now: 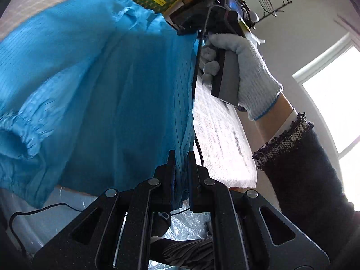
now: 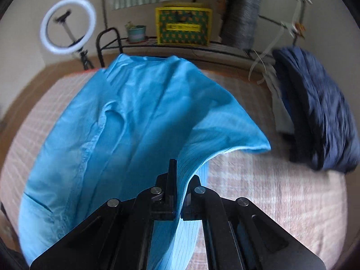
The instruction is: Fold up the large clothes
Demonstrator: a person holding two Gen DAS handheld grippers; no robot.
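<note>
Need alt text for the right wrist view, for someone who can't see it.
The right gripper is shut on an edge of a light blue garment, which spreads across a pale checked surface. A dark navy garment lies bunched at the right; behind are a ring light and a yellow-green box.

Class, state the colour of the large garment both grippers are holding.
Bright blue garment, with fine dark pinstripes; clearest in the right wrist view.

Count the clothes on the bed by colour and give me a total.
Light blue: 1, the blue garment, spread on the bed and pinched by both grippers.
Dark navy: 1, the navy garment, bunched at the bed's right edge.
Total: 2
</note>
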